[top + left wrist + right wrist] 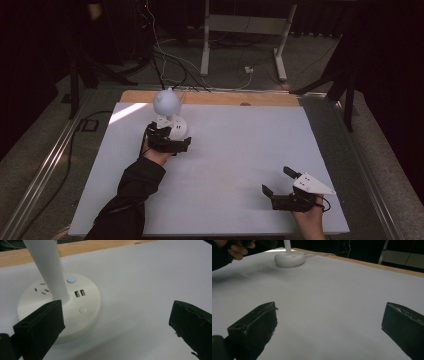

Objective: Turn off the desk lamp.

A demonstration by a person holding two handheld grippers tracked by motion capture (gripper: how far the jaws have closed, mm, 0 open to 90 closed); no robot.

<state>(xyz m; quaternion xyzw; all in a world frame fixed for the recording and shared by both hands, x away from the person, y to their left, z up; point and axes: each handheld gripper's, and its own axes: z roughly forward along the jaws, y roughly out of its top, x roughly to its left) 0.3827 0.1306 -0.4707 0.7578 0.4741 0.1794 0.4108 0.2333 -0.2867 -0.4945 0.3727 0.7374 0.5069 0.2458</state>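
White lamp base (60, 305) beside left tool (112, 322)

Overhead and claw-mounted views, lamp base (60, 307) shared

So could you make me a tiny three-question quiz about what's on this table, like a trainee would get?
1. True or false: the left gripper has its jaws shut on the lamp stem.
2. Which lies on the lamp base? A) a blue-lit button B) a red dial C) a key
3. Fill in: the right gripper hangs open over the bare white ____.

Key:
1. False; the jaws stand wide apart, one beside the stem.
2. A
3. table
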